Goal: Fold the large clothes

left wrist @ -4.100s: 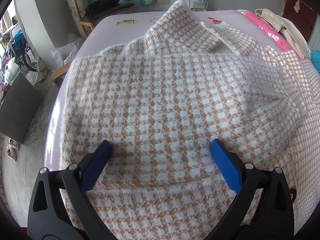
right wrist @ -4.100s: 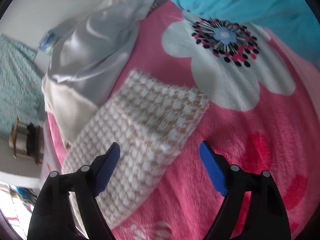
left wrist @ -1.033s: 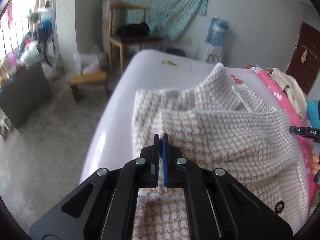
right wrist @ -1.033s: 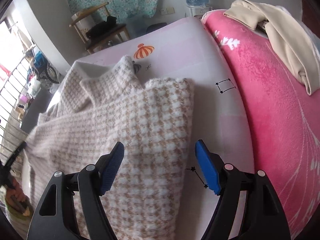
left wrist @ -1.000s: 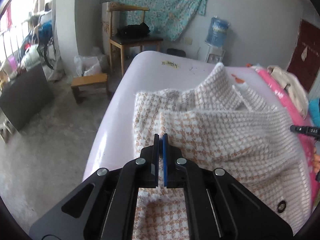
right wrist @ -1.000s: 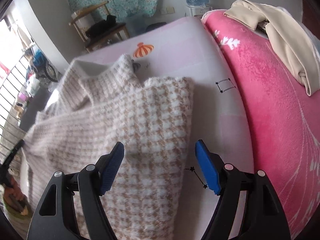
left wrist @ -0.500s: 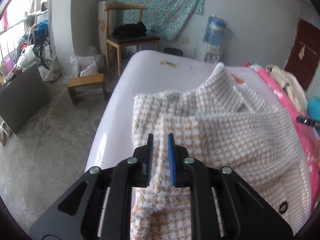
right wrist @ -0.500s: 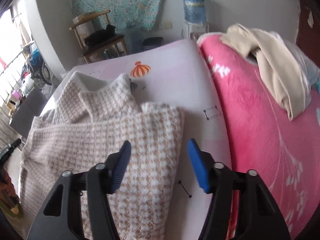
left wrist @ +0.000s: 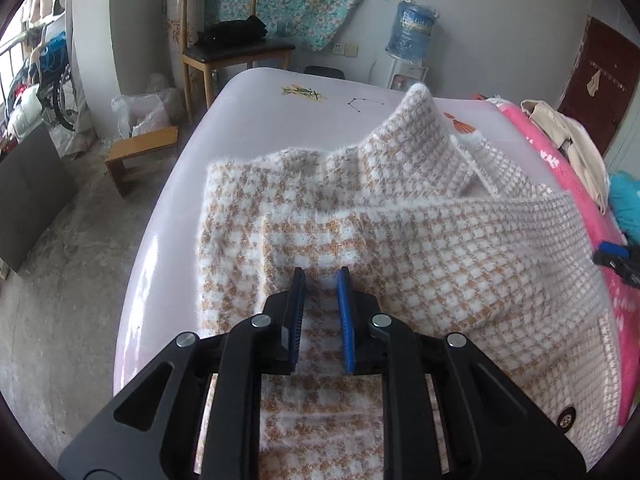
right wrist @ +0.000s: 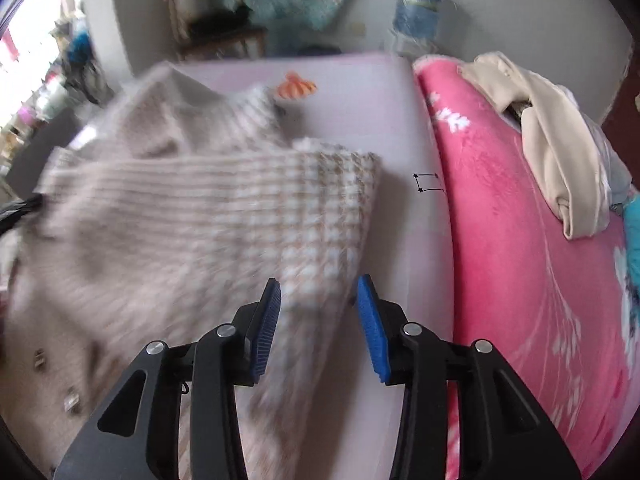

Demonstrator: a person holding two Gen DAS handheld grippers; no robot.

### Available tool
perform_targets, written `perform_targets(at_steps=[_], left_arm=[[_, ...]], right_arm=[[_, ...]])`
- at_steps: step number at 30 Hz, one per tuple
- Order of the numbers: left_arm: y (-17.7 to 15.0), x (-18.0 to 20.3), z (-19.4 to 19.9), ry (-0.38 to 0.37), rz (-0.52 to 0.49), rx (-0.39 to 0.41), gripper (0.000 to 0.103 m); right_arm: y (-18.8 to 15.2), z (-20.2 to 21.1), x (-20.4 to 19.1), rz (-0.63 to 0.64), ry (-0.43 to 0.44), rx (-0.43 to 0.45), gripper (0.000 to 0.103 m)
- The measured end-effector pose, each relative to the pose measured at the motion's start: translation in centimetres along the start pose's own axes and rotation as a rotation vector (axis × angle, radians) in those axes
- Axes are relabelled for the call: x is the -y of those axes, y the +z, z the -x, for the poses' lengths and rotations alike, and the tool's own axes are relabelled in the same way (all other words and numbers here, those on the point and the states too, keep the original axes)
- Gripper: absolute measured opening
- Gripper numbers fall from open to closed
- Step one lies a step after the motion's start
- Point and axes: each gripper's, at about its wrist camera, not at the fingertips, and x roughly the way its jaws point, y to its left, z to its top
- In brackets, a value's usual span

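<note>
A fuzzy tan-and-white houndstooth coat (left wrist: 440,240) lies spread on the lilac bed sheet (left wrist: 256,92), its collar at the far end and one side folded across the body. My left gripper (left wrist: 320,276) hovers just over the near left edge of that fold. Its jaws stand a little apart, with cloth below them but none pinched. In the right wrist view the coat (right wrist: 200,220) is blurred. My right gripper (right wrist: 318,282) hangs above the coat's right edge with its jaws closing, and the pads do not press on the cloth. Its tip (left wrist: 616,256) shows at the right of the left wrist view.
A pink flowered blanket (right wrist: 520,260) covers the bed's right side, with a beige garment (right wrist: 552,152) heaped on it and something turquoise (left wrist: 624,208) beyond. Past the bed stand a wooden chair (left wrist: 224,40), a low stool (left wrist: 140,152) and a water bottle (left wrist: 414,26).
The left jaws, shut on the coat's fold a second ago, have parted and let it go while the gripper dipped closer. The right jaws have narrowed and that gripper has risen and rolled.
</note>
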Motion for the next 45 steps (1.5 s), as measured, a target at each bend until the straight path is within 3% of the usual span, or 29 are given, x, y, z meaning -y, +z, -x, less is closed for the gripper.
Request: perform_targets(at_steps=[3,4,8,9,11,14,18,24,30,31,35,39,45], left_arm=[[-0.1,-0.3,0.0,-0.015,0.012,0.002,0.016],[-0.2,-0.3,0.1,-0.016,0.015,0.004,0.016],[-0.1,-0.2,0.1,-0.014,0.019,0.010,0.016],[-0.1,-0.2,0.1,-0.013,0.018,0.010,0.016],[-0.1,-0.2,0.2,-0.014,0.015,0.010,0.016],[-0.3,0.0,0.3,-0.027,0.008,0.009,0.016],[-0.5,0.5,0.0,-0.046,-0.013,0.005,0.016],[-0.6,0.9,-0.1,-0.061,-0.012,0.005,0.017],[-0.8,-0.2,0.8,-0.118,0.018,0.021,0.027],[-0.7,-0.6,1.1,-0.120,0.027,0.029,0.033],[-0.5,-2.9,3.2,-0.129,0.069,0.072,0.040],[0.0,-4.7,3.5,-0.150,0.112,0.054,0.041],[0.9,-4.9,0.4,-0.202,0.186,-0.042,0.041]], right_arm=[[-2.7,1.9,-1.5,0.059,0.054,-0.002,0.058],[-3.5,1.8,-2.4,0.096,0.056,-0.025,0.059],[-5.8,-0.1,-5.2,0.226,-0.041,-0.083,0.059],[-5.9,-0.5,-5.3,0.236,-0.103,-0.075,0.059],[-5.5,-0.2,-4.3,0.186,-0.179,-0.033,0.055],[-5.4,0.8,-1.6,0.030,-0.091,-0.017,0.054],[-6.7,0.2,-0.3,-0.033,-0.130,-0.034,0.054],[-7.1,-0.4,-0.9,0.027,-0.236,0.001,0.057],[-6.8,0.0,-1.8,0.141,-0.318,-0.026,0.066],[-6.9,0.3,-2.1,0.173,-0.327,-0.034,0.067],[-6.7,2.9,-2.3,0.227,-0.243,-0.057,0.069],[-4.4,5.1,-0.9,0.145,-0.053,0.004,0.070],[0.7,1.5,1.4,-0.037,0.044,0.056,0.070]])
